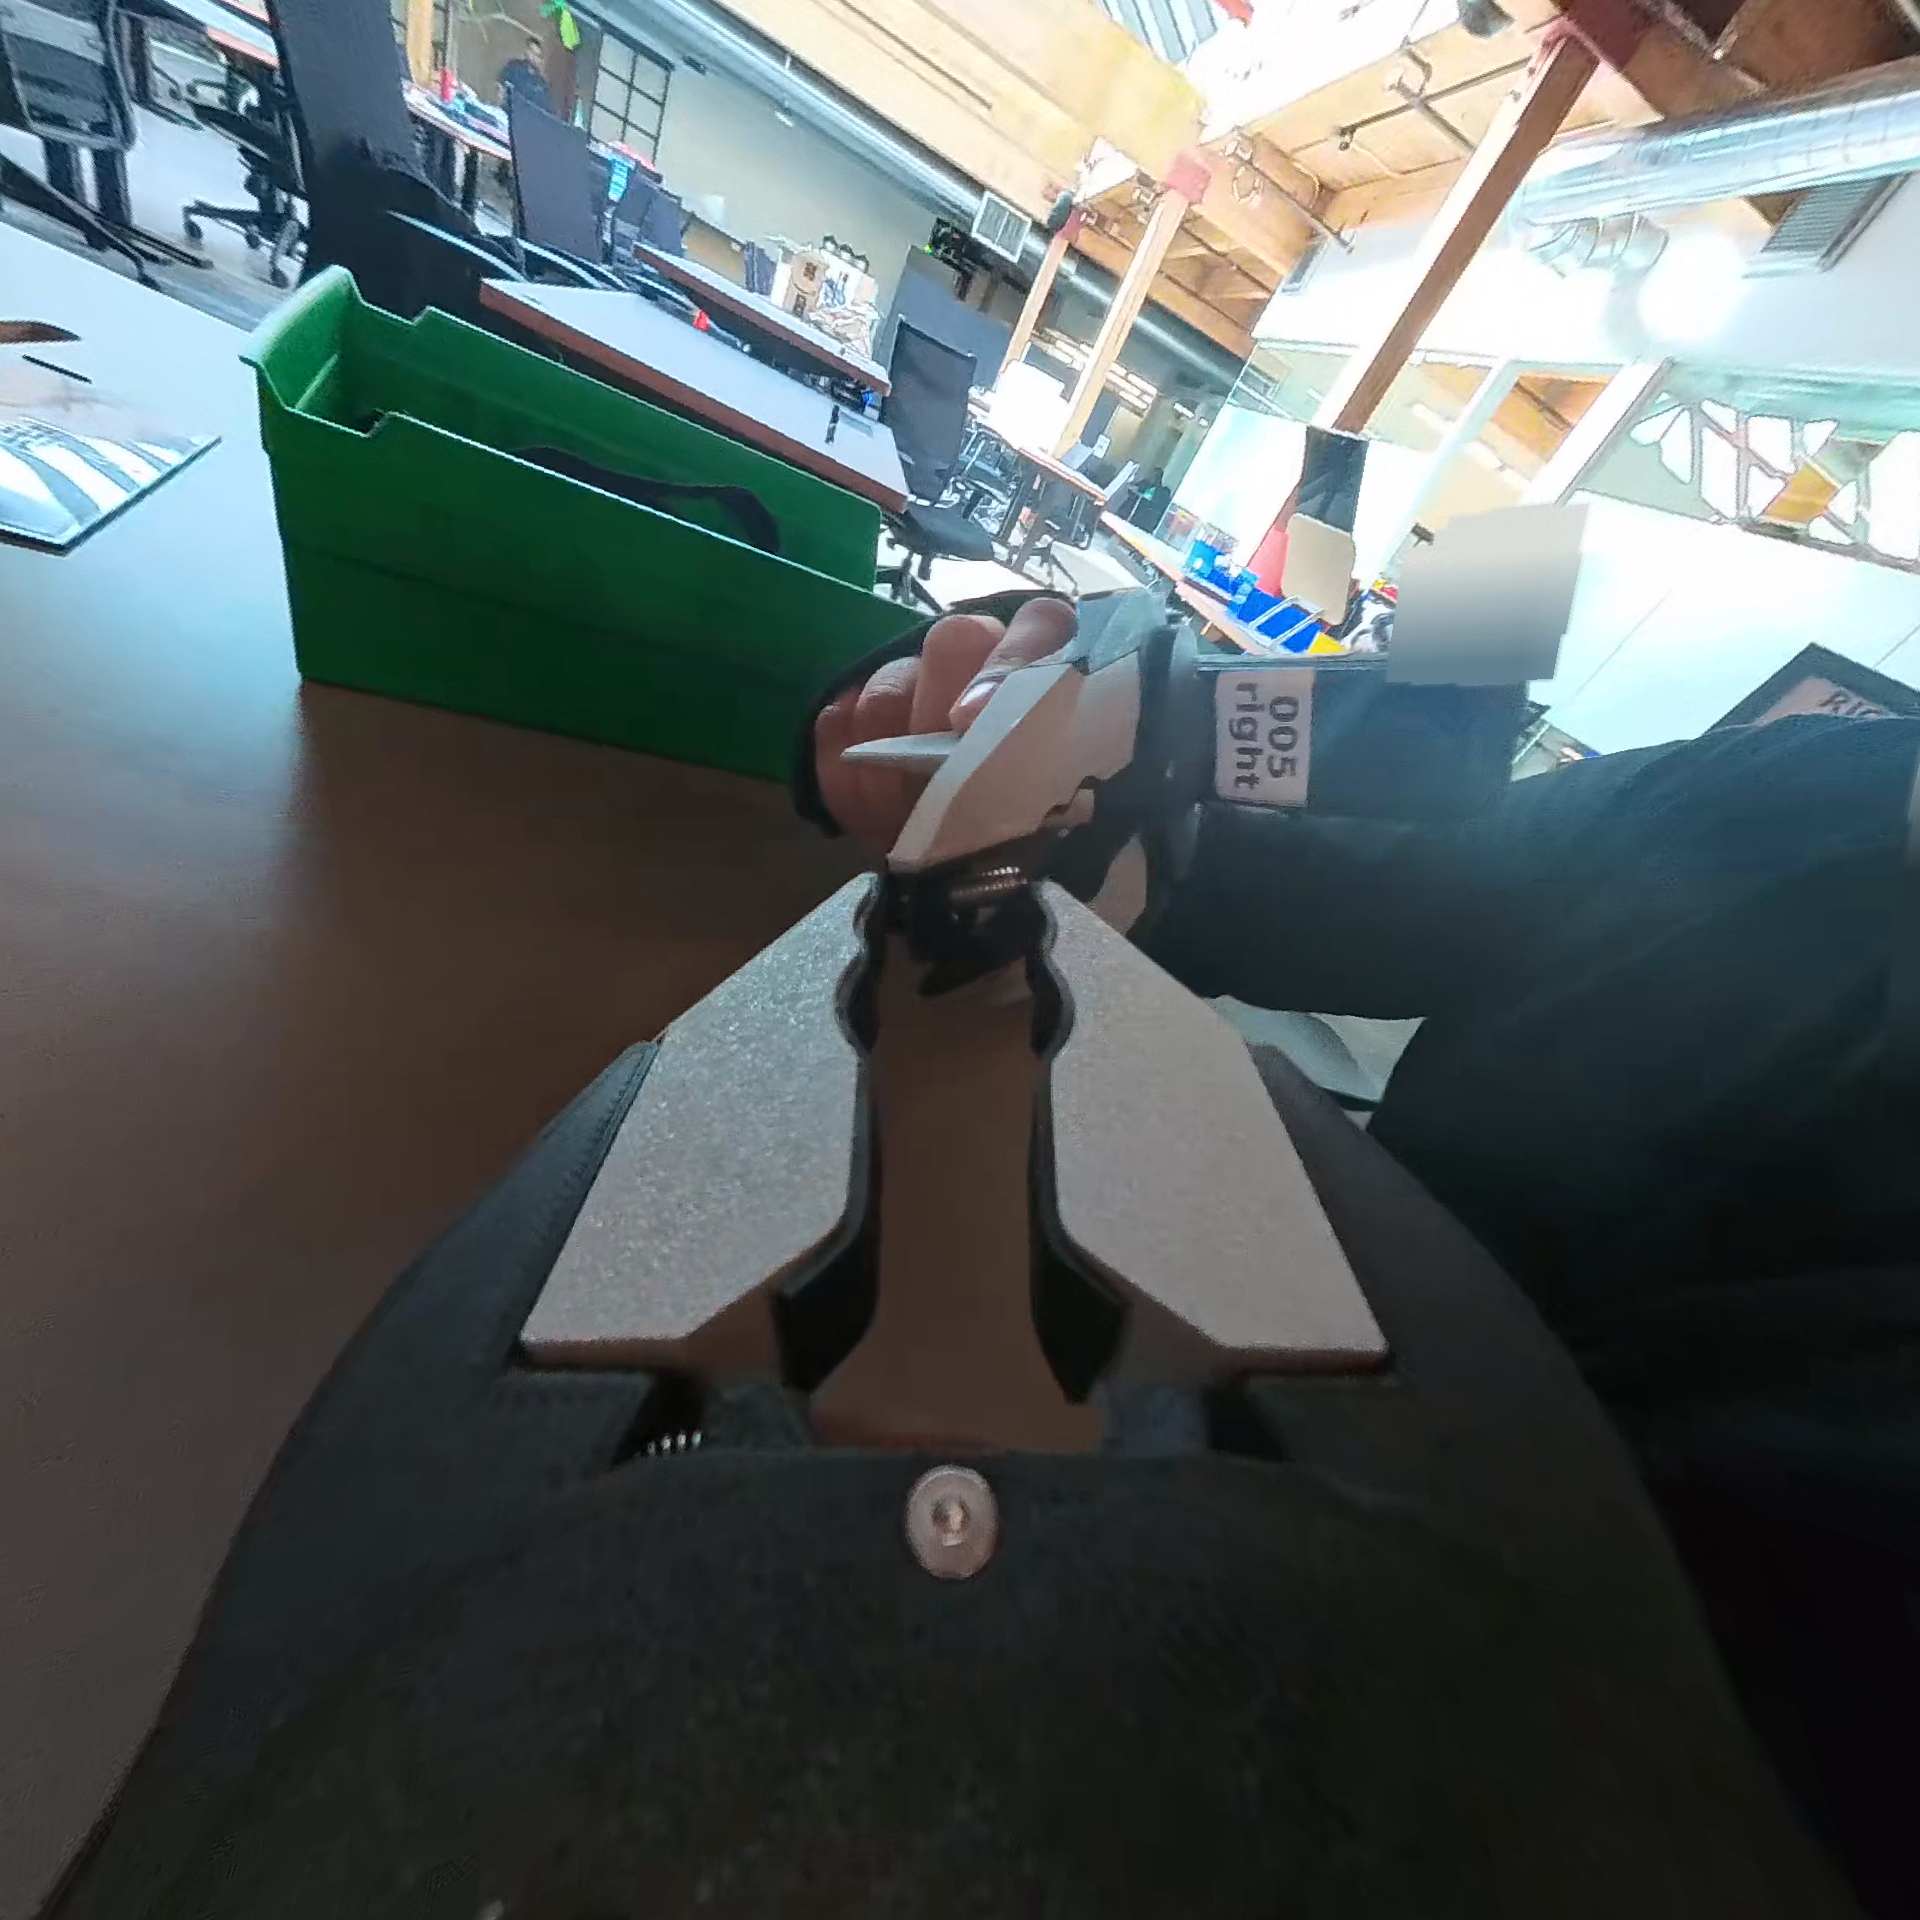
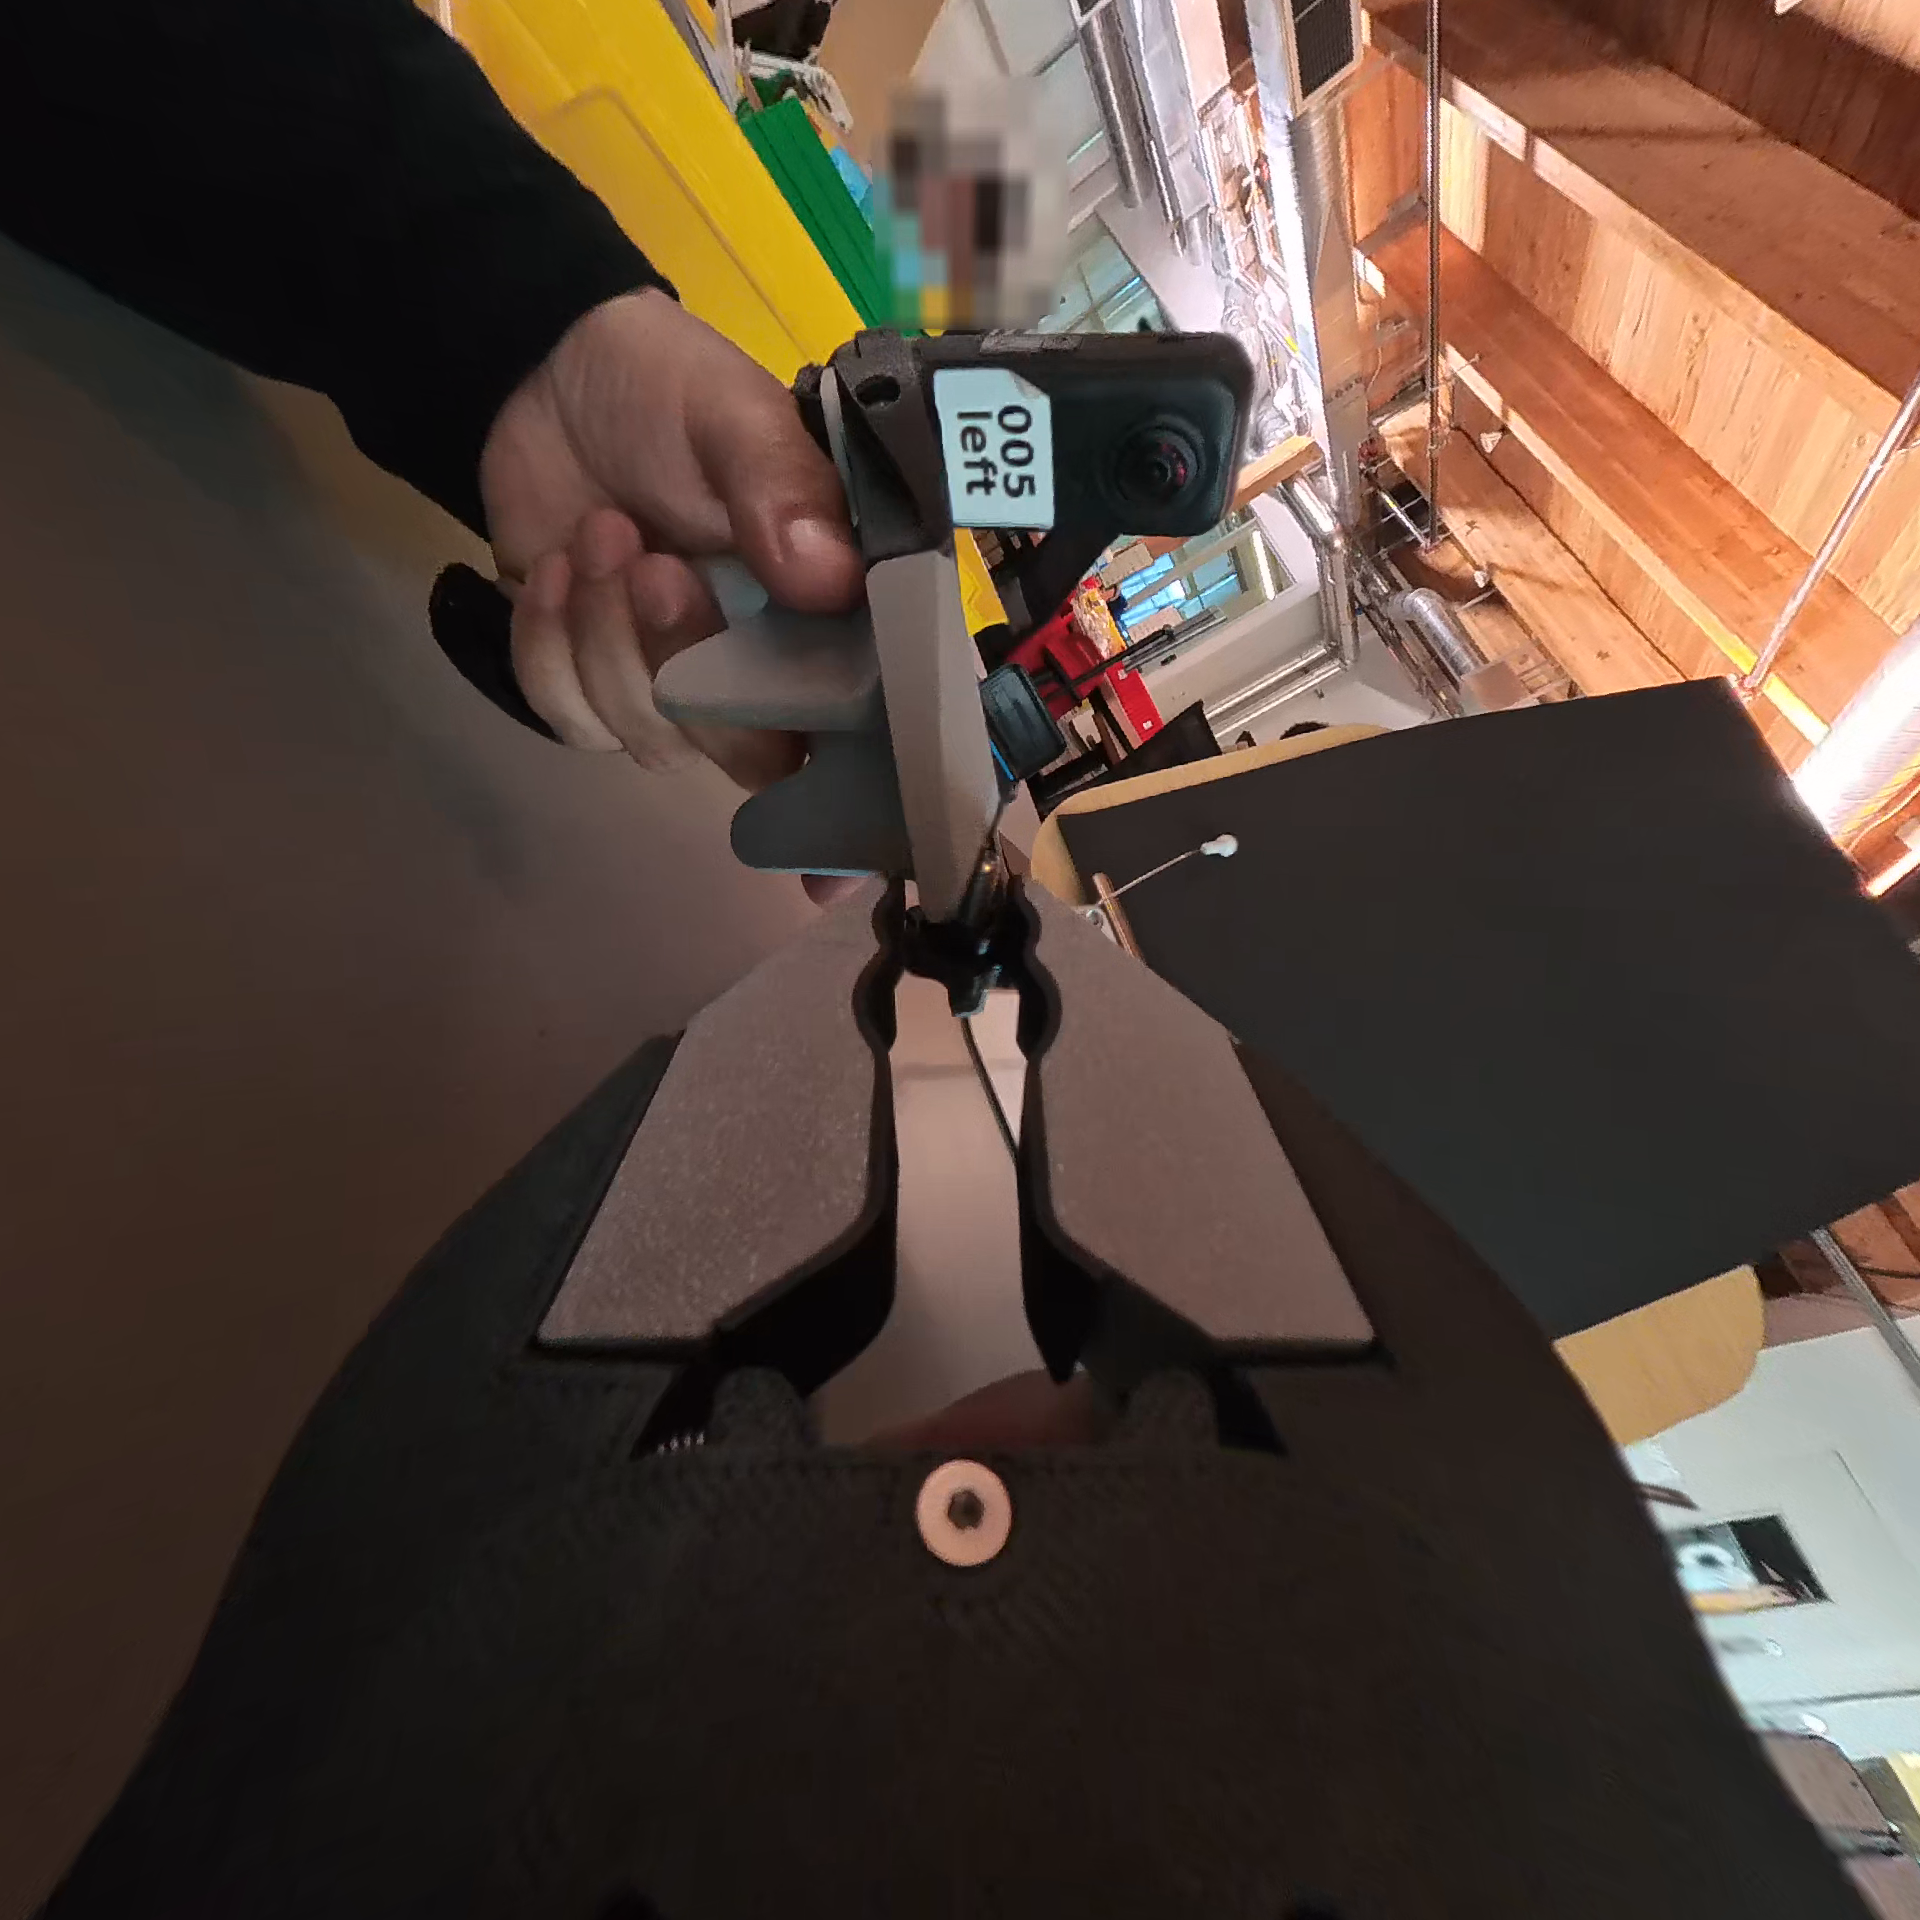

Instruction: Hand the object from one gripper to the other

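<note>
A small black object with a metal spring [image 1: 961, 930] sits between my left gripper's [image 1: 956, 914] fingertips, held above the brown table. My right gripper [image 1: 914, 857] comes in from the upper right and its closed tip meets the same object. In the right wrist view the object [image 2: 951, 961], with a thin black cord hanging from it, sits between my right gripper's [image 2: 956, 935] fingertips. The left gripper [image 2: 940, 899] reaches down onto it from above. Both grippers look shut on it. Most of the object is hidden by the fingers.
A green bin [image 1: 540, 582] stands on the brown table [image 1: 312, 987] behind the grippers, and a printed booklet [image 1: 83, 478] lies at the far left. A black panel [image 2: 1455, 987] is at the right, yellow bins [image 2: 644, 187] behind the hand. Only a small space, under 4 cm, lies between the two pairs of fingers.
</note>
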### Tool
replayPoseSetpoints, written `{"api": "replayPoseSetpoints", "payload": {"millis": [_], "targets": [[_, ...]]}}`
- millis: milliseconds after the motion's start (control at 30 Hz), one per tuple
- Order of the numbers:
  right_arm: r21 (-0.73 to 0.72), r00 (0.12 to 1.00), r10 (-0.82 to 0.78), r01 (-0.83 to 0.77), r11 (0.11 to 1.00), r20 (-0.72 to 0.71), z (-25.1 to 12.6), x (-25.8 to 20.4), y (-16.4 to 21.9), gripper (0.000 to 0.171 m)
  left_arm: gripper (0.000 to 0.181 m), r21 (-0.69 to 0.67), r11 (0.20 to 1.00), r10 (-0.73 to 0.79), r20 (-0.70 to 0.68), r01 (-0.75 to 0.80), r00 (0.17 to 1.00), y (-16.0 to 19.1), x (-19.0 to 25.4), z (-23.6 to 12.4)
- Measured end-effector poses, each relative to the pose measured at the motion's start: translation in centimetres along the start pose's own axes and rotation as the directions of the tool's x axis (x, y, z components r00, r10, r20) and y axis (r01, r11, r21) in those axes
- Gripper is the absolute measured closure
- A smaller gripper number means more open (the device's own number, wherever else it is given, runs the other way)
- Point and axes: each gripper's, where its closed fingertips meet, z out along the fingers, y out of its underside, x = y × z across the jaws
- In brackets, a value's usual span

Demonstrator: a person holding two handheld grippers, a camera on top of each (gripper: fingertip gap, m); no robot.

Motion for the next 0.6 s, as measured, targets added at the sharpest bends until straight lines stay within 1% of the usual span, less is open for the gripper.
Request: {"api": "replayPoseSetpoints", "payload": {"millis": [67,133,200,233,267,300,433,500,567,600], "targets": [[-0.03,0.999,-0.033,0.032,0.999,-0.013,0.1,0.0,0.3,0.156,0.158,0.002,1.0,0.009,0.02,-0.009,1.0,0.0,-0.3,0.0],[-0.027,0.997,-0.071,0.07,0.997,-0.026,0.1,-0.1,0.2,0.157,0.156,0.011,1.0,-0.014,-0.014,0.014,1.0,-0.1,0.2,0.0],[-0.04,0.995,-0.093,0.092,0.995,-0.029,0.1,-0.1,0.2,0.156,0.134,0.008,0.998,-0.061,-0.068,0.061,0.996,-0.2,1.0,0.1],[-0.04,0.995,-0.093,0.092,0.995,-0.032,0.1,0.0,0.2,0.156,0.14,0.011,0.998,-0.061,-0.052,0.062,0.997,-0.2,0.7,0.1],[-0.03,0.995,-0.091,0.09,0.996,-0.037,0.1,0.0,0.0,0.157,0.155,0.018,0.999,-0.051,-0.023,0.051,0.998,-0.2,0.3,0.2],[-0.028,0.995,-0.09,0.089,0.996,-0.043,0.1,0.1,0.0,0.156,0.157,0.026,0.999,-0.045,-0.013,0.045,0.999,-0.3,0.1,0.2],[-0.063,0.988,-0.141,0.137,0.989,-0.068,0.2,0.3,0.3,0.156,0.157,0.04,0.997,-0.062,0.002,0.061,0.998,-0.4,-0.3,0.3],[-0.09,0.988,-0.138,0.131,0.987,-0.07,0.3,0.2,0.7,0.156,0.157,0.012,1.0,0.004,0.052,-0.005,0.999,-0.2,-0.7,0.3],[-0.083,0.998,-0.044,0.039,0.996,-0.053,0.3,0.2,0.9,0.159,0.157,-0.031,0.996,0.093,0.157,-0.089,0.983,0.0,-2.0,0.0],[-0.071,0.999,0.026,-0.028,0.997,-0.032,0.2,0.3,1.0,0.152,0.157,-0.066,0.987,0.158,0.227,-0.147,0.961,0.0,-2.8,-0.4]]}}
